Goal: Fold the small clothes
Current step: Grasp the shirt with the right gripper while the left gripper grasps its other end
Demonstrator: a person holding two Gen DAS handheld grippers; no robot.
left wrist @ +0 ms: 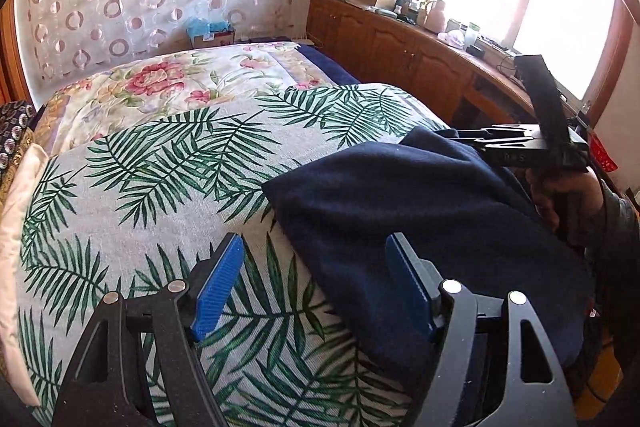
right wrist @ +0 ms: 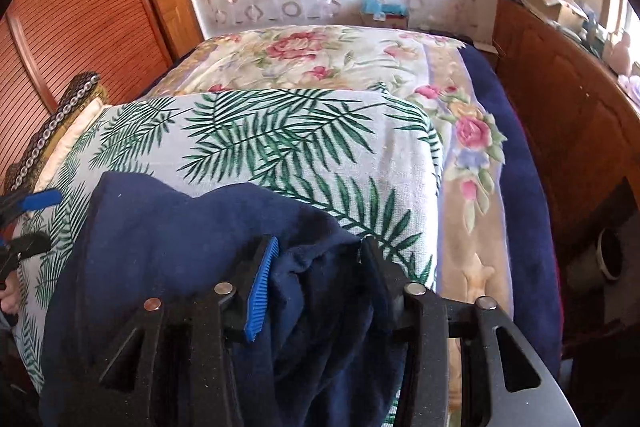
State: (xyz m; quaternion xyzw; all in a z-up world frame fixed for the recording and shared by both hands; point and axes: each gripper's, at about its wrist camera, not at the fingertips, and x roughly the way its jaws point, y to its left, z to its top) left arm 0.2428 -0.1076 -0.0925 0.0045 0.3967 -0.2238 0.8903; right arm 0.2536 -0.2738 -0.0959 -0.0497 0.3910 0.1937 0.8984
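The right claw (right wrist: 316,267) has bunched navy cloth (right wrist: 168,227) between its pads, though whether they pinch it is unclear. The left claw (left wrist: 316,287) stands apart above the cloth's edge, gripping nothing. The cloth lies on a palm-leaf cover (left wrist: 160,179) over the bed (right wrist: 532,187), near its right side.

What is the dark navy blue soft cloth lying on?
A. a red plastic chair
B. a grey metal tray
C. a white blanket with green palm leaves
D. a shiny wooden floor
C: the dark navy blue soft cloth lies spread on the white blanket with green palm leaves covering the bed.
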